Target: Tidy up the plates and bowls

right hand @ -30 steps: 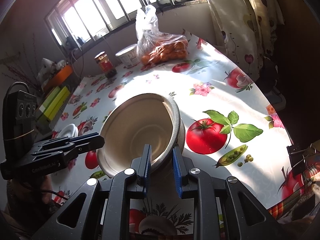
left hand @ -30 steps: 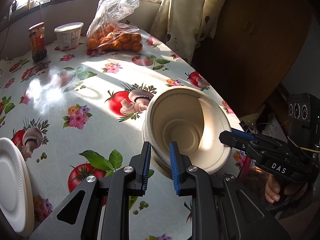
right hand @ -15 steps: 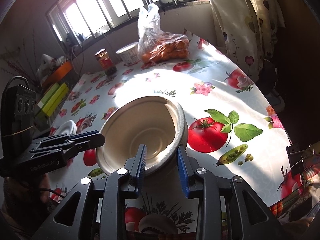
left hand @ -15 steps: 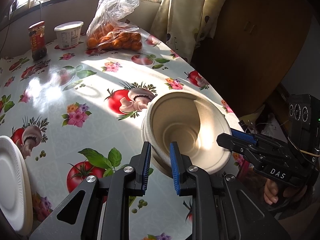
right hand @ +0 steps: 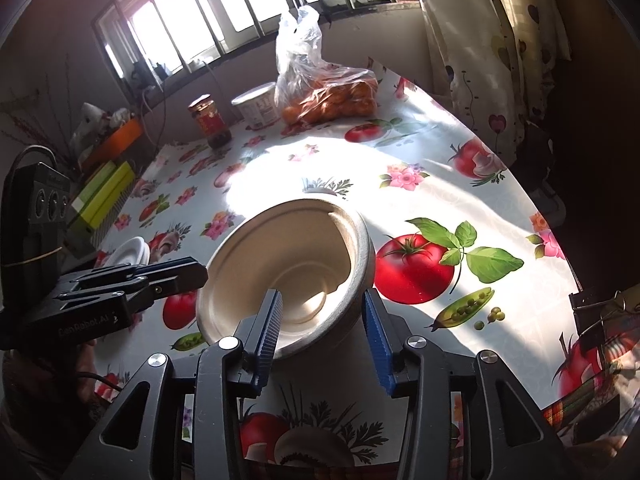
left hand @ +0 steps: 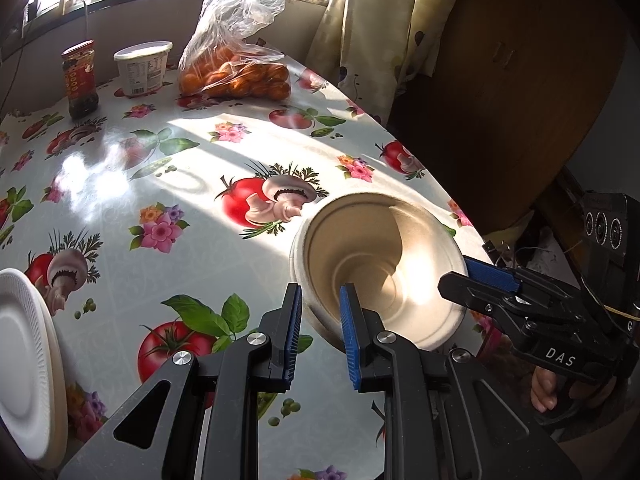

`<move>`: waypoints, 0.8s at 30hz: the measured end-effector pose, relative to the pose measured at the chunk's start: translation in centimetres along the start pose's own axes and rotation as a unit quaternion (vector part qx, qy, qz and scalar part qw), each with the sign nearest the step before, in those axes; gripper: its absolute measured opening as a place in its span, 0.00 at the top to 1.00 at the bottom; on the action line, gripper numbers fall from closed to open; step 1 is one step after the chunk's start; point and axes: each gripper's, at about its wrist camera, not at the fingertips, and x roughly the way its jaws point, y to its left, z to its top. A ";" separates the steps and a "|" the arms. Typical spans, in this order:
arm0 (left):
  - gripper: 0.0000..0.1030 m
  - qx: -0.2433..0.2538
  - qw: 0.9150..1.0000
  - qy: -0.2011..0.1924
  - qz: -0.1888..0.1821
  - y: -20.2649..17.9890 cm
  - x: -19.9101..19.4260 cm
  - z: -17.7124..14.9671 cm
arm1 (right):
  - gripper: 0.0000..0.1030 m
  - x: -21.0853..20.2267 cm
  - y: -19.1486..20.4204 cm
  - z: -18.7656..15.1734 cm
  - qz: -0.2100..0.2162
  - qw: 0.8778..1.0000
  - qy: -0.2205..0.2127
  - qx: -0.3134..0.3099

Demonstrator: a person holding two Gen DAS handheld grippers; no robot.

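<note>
Bowls (left hand: 384, 276) near table (left hand: 200, 152) edge | left tool (left hand: 320, 332) pinching rim | right tool (right hand: 324, 332) spread

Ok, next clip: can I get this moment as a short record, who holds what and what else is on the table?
held item: beige paper-pulp bowls, apparently several nested, tilted
left tongs: shut on the bowls' rim
right tongs: open, straddling another part of the rim
plates: white foam plates, at the table edge, untouched
table: vegetable-print oilcloth
far end: clear bag of oranges, red-labelled jar, white lidded tub
</note>
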 end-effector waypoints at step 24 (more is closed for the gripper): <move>0.61 -0.054 0.998 -0.035 -0.001 2.3 -0.4 -0.4 | 0.50 0.0 -1.6 0.5 -0.005 0.999 -0.023 0.027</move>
